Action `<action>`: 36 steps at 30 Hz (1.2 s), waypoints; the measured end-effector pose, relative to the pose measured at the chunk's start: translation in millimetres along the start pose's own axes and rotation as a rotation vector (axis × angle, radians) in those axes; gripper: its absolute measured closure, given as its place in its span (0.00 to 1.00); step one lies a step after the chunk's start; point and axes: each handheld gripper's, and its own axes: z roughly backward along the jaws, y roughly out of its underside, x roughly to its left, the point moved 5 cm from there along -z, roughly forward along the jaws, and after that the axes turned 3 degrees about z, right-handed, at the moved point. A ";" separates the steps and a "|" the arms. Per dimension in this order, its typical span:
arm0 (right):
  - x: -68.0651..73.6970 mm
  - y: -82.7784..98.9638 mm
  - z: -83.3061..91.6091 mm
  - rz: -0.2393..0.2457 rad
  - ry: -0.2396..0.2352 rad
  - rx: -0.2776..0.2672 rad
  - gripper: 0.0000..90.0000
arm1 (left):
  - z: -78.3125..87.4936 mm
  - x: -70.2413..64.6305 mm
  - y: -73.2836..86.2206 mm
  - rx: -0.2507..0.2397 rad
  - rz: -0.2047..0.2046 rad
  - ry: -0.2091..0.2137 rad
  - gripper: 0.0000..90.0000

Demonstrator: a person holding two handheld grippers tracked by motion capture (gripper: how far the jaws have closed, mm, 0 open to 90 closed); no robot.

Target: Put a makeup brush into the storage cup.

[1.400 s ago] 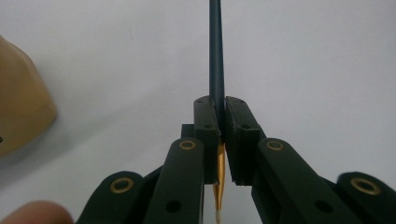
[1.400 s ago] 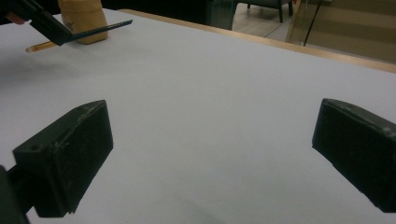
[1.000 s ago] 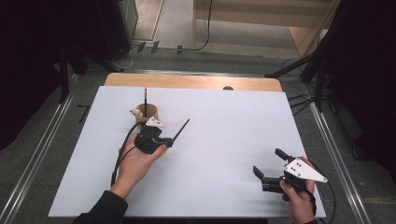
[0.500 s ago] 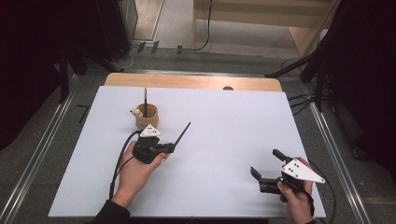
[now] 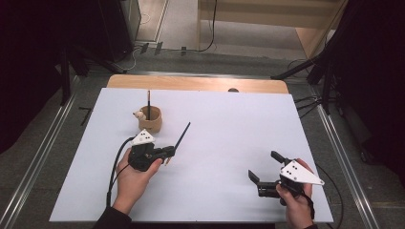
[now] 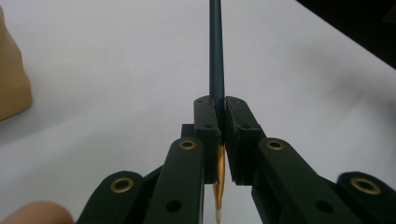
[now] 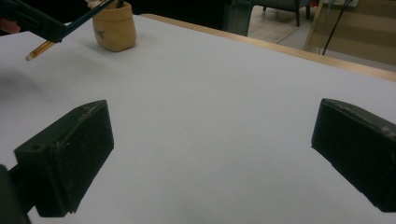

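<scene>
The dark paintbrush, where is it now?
High view, left of centre: the paintbrush is clamped in the left hand-held gripper, just right of the tan cup.

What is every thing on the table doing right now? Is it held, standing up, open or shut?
Left claw: shut on the paintbrush.
Paintbrush: held near its gold end, clear of the table, dark handle slanting away from the hand.
Right claw: open, nothing between its jaws.
Tan cup: upright on the white table, a dark stick standing in it.
</scene>
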 end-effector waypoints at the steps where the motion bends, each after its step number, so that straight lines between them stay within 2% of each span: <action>1: 2.1 -2.3 -1.5 0.001 -0.004 0.000 0.00 | 0.6 -0.2 -0.5 -0.008 -0.001 0.006 0.94; 4: 9.9 -8.7 -3.8 0.013 -0.019 -0.007 0.00 | 2.7 0.3 -1.7 -0.022 -0.004 0.032 0.94; 6: 13.5 -12.3 -5.6 0.025 -0.028 -0.012 0.00 | 3.6 1.3 -2.3 -0.040 0.011 0.053 0.94; 9: 17.5 -17.8 -9.6 0.020 -0.036 -0.018 0.00 | 4.0 1.9 -2.4 -0.057 0.019 0.063 0.94; 12: 21.2 -23.4 -15.0 0.022 -0.047 -0.024 0.00 | 3.6 -0.6 -2.8 -0.070 0.005 0.064 0.94; 17: 34.1 -35.8 -25.9 0.032 -0.103 -0.023 0.01 | 3.1 -4.0 -4.1 -0.085 -0.006 0.080 0.94; 22: 48.0 -48.1 -37.8 0.021 -0.155 -0.037 0.01 | 4.1 -4.3 -4.7 -0.099 -0.015 0.080 0.94; 23: 50.1 -50.1 -40.5 0.020 -0.165 -0.044 0.00 | 3.9 -4.7 -4.7 -0.098 -0.013 0.090 0.94; 28: 62.5 -55.6 -51.8 0.008 -0.228 -0.026 0.00 | 1.6 -5.8 -4.6 -0.102 -0.022 0.103 0.94; 33: 70.2 -61.5 -60.8 -0.010 -0.250 -0.031 0.00 | 1.5 -6.6 -5.9 -0.119 -0.019 0.113 0.94; 36: 73.7 -65.3 -66.6 -0.037 -0.261 -0.027 0.00 | 0.6 -6.6 -6.2 -0.123 -0.019 0.115 0.94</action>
